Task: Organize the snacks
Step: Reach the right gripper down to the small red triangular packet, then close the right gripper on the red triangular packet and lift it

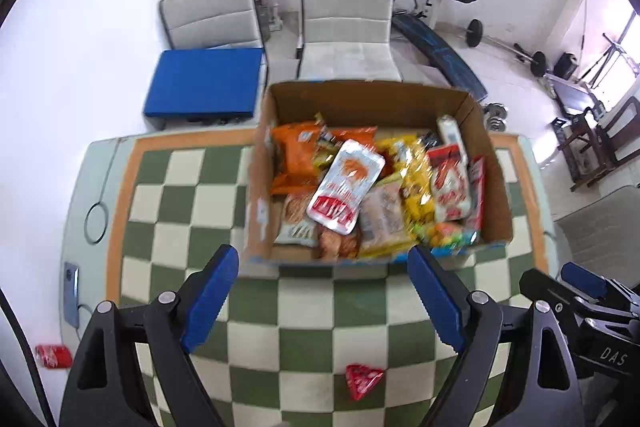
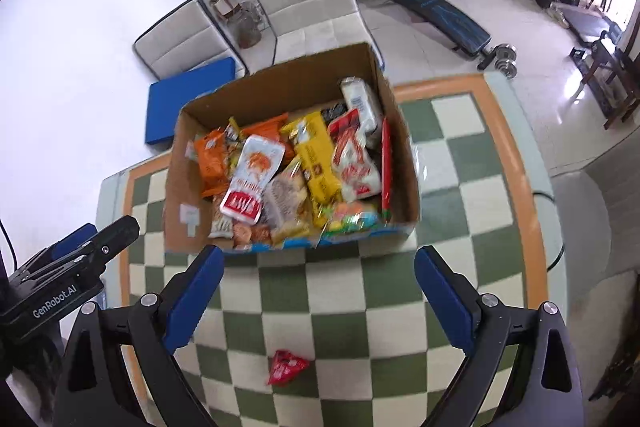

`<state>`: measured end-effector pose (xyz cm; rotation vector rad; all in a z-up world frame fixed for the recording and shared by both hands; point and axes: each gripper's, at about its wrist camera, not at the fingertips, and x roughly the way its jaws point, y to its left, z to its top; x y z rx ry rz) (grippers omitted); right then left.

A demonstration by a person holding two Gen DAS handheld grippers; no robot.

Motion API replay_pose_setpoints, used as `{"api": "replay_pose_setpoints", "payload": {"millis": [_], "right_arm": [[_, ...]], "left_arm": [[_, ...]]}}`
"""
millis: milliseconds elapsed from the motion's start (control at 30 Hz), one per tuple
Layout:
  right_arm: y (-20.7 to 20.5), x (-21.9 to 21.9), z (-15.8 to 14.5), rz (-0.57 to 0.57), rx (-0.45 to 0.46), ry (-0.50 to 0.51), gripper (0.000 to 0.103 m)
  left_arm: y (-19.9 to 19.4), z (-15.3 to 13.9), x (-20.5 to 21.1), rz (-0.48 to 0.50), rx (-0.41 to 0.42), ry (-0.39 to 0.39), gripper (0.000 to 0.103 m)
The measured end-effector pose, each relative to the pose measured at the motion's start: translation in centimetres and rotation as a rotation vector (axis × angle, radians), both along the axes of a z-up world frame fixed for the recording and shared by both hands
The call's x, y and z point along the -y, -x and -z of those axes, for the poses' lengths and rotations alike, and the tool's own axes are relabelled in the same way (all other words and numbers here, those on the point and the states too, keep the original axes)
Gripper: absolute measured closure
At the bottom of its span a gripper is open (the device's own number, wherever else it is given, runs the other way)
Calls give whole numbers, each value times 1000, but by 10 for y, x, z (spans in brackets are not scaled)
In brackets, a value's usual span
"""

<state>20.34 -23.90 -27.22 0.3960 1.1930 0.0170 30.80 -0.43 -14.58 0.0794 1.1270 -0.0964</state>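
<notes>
Both tools, left tool [image 1: 324, 293] & right tool [image 2: 318, 291], wide, empty; red snack packet [image 2: 286, 367] on tablecloth betw. fingers, untouched.

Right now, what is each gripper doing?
Left gripper: jaws open, holding nothing.
Right gripper: jaws open, holding nothing.

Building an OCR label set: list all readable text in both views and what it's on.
"DAS": right tongs body, left wrist view.
"GenRobot.AI": left tongs body, right wrist view.
Snack packets in cardboard box: print too blurred to read.
Red packet on checkered cloth: unreadable.
</notes>
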Motion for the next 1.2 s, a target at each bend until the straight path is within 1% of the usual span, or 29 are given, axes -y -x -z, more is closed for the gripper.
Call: {"api": "replay_pose_setpoints", "payload": {"millis": [67,133,167,233,333,400,433,500,600,667,767,800,833,900,967,1000,1033,1100,1133,1200], "right_arm": [[15,-6,11,-24,-39,-32,5],[28,-14,26,-51,-91,-60,5],[37,-21,42,-69,-140,-89,5],[48,-33,66,-101,-206,-108,5],[66,-54,112,-136,-320,-155,5],[73,-64,132,-153,-361,-174,5],[76,-74,146,-174,-388,-174,5],[79,-85,160,-182,-415,-178,5],[81,-101,188,-178,-482,-218,6],[81,-109,199,-175,-504,-237,7],[80,-121,210,-174,-522,-234,8],[78,-123,214,-174,-527,-237,10],[78,-126,218,-176,-536,-238,16],[76,-131,222,-190,-544,-212,21],[76,-136,226,-202,-551,-194,24],[76,-138,227,-204,-553,-188,28],[77,-141,229,-213,-560,-182,36],[78,-143,231,-215,-565,-177,44],[78,-144,232,-218,-564,-174,53],[80,-145,233,-219,-558,-170,63]], "left_arm": [[17,13,-7,-9,-24,-8,16],[36,33,-15,-24,-69,-27,16],[45,47,-20,-30,-104,-31,17],[62,78,-30,-47,-182,-53,17],[81,115,-42,-74,-259,-97,17],[91,137,-52,-100,-297,-126,17],[95,145,-57,-112,-308,-134,17],[102,162,-64,-134,-338,-146,17],[111,180,-74,-156,-369,-162,17],[115,189,-77,-161,-384,-170,17],[118,198,-81,-167,-403,-177,17],[119,200,-82,-169,-405,-177,17],[119,201,-83,-172,-406,-177,17],[119,203,-84,-174,-406,-176,17],[118,204,-84,-178,-408,-172,17],[117,204,-85,-180,-409,-170,17],[117,205,-85,-181,-409,-170,17],[117,205,-86,-183,-409,-167,17],[116,206,-87,-184,-409,-166,16],[116,206,-88,-182,-410,-160,16]]}}
